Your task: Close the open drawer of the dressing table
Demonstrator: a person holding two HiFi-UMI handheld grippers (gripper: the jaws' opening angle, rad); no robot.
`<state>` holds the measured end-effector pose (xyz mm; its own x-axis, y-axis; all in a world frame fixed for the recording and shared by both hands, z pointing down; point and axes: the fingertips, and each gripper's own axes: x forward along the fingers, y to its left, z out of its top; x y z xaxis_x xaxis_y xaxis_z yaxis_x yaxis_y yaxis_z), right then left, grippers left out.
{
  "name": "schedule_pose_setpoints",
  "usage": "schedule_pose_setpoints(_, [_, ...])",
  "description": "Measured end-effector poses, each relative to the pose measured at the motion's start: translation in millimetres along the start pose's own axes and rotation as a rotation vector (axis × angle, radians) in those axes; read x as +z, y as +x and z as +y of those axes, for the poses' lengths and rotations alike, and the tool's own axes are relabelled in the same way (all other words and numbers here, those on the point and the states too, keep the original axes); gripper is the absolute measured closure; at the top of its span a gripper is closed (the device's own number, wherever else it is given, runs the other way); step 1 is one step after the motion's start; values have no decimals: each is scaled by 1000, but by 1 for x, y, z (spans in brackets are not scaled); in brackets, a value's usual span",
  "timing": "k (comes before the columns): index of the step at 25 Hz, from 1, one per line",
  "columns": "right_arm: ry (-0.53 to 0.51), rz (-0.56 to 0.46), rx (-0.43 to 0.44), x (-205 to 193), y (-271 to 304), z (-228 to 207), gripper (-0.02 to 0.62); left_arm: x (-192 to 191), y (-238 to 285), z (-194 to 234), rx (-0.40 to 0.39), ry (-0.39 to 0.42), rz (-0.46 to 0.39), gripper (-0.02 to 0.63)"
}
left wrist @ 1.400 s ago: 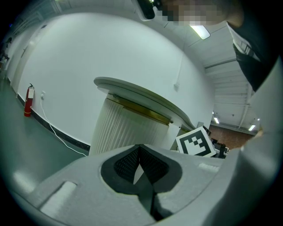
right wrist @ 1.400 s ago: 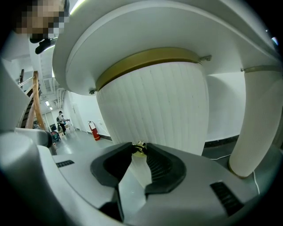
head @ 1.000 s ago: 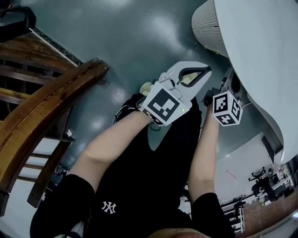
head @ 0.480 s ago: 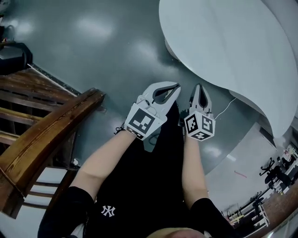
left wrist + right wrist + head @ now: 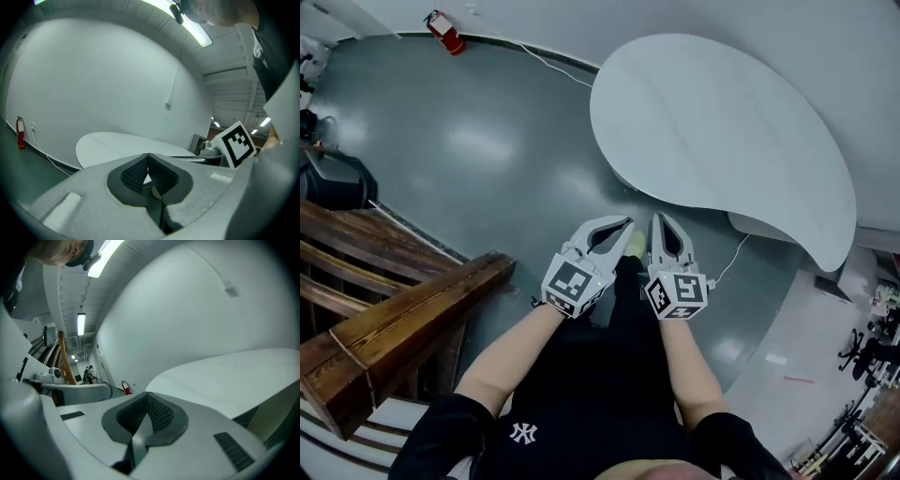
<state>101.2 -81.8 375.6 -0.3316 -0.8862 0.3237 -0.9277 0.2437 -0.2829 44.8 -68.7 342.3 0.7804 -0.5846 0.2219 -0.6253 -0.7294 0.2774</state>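
Observation:
The dressing table [image 5: 712, 131] has a white, curved top that fills the upper middle of the head view. Its top also shows ahead in the left gripper view [image 5: 122, 143] and the right gripper view [image 5: 234, 376]. I cannot make out a drawer from above; only a dark gap under the top's edge [image 5: 262, 411] shows. My left gripper [image 5: 623, 223] and right gripper [image 5: 659, 217] hang side by side just in front of the table's near edge, above my legs. Both are shut with nothing between the jaws, tips touching [image 5: 148, 154] [image 5: 147, 393].
A wooden stair railing [image 5: 403, 319] runs along the left. A red fire extinguisher [image 5: 442, 30] stands by the far wall. A thin white cable [image 5: 733, 255] trails over the grey floor below the table's edge. A black object [image 5: 337, 178] sits at the far left.
Both grippers have risen from low beside the table's base to the level of its top. The head view has tilted up, so the whole tabletop now shows.

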Motion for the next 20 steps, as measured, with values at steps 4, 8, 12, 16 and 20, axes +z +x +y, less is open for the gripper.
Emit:
schedule_pose_setpoints(4, [-35,-13,32,29,-14,26,580,28,-12,-8,-14,17,-16,597])
schedule_pose_setpoints(8, [-51,-43,54,58,-21,46,580,54,-26,-14,-16,30,-37,597])
schedule_pose_setpoints(12, [-73,-93,56,92,-32,56,580,83,-33,-26,-33,28,-65,597])
schedule_pose_setpoints(16, [-85,-135,53,117,-44,66,580,105,-43,-32,-36,27,-82,597])
schedule_pose_setpoints(20, [-101,-170,52,138,-53,75,580,128,-52,-36,-36,30,-108,595])
